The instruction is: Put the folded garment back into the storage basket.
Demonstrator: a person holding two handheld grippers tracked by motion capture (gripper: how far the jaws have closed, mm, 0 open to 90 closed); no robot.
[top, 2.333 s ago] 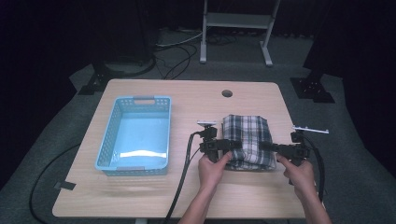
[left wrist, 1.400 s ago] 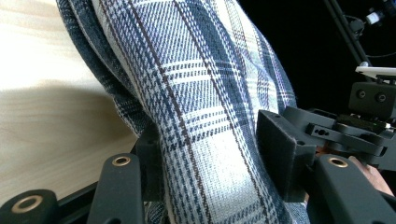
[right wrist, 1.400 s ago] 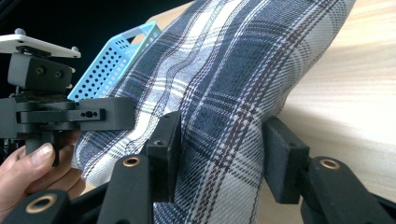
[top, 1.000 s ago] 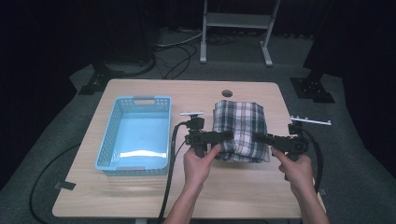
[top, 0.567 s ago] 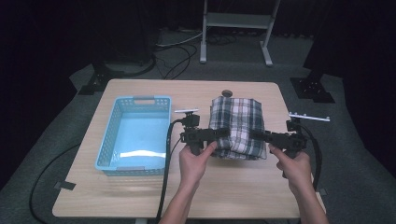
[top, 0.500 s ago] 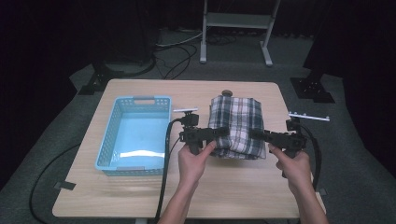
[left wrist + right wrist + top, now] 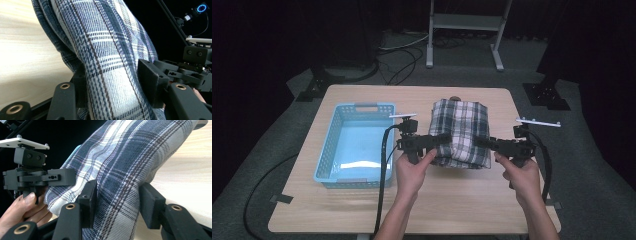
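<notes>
Cloth, folded and plaid, is sitting right of centre in the high view, having shifted leftward toward the blue basket, with left gripper and right gripper each clamping its near corners, suggesting basket-bound carrying.

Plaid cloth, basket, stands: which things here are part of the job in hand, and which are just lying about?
In use:
folded plaid cloth, clamped at its near corners
left gripper
right gripper
blue basket, probably where the cloth goes

Lying about:
metal stand behind the table
floor cables
</notes>
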